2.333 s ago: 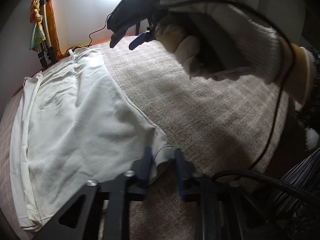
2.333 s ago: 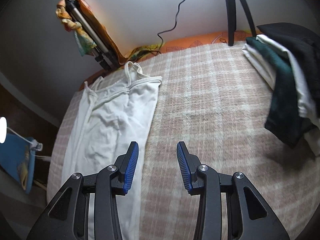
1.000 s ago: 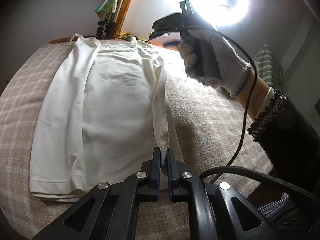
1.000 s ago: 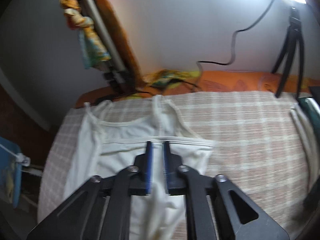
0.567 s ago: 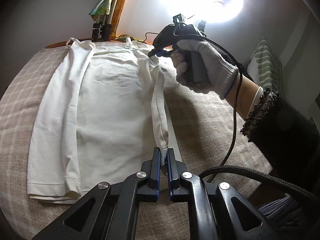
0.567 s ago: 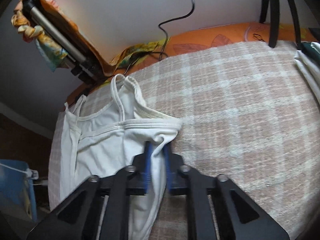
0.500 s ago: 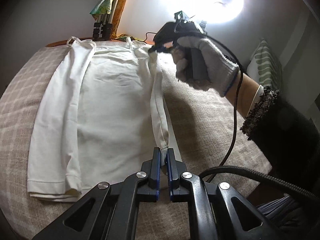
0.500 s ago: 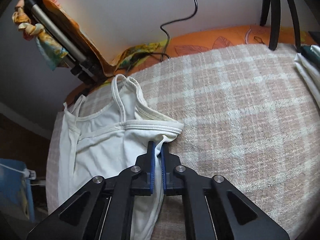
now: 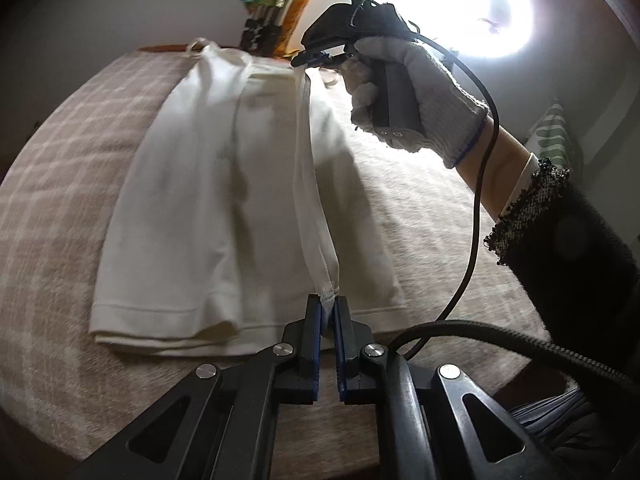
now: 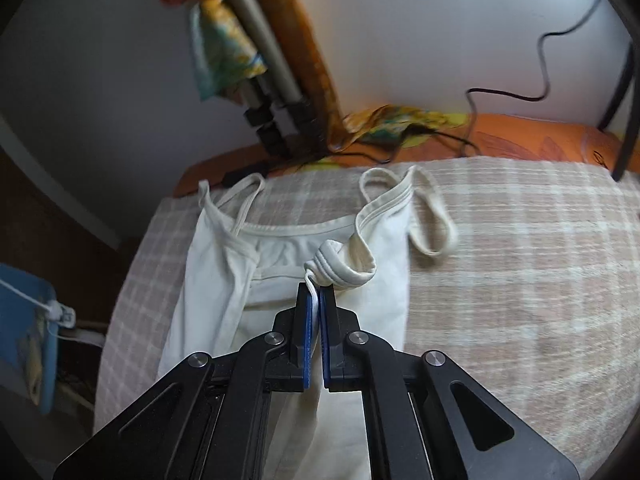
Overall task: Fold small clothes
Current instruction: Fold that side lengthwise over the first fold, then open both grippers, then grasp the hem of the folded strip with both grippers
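I see my left hand-held gripper (image 9: pixel 328 312) pinching the white camisole's (image 9: pixel 208 208) hem, my right hand-held gripper (image 10: pixel 315 300) clamped on its top edge.

Pale wall (image 10: pixel 400 32) behind checked bedcover (image 10: pixel 520 260) (ring light (image 9: pixel 476 8) glaring overhead)

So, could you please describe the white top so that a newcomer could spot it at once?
Look at the checked blanket covering the bed. The white top lies flat on it, thin straps toward the wall. It is the only garment there, one side edge lifted between the left gripper and right gripper.
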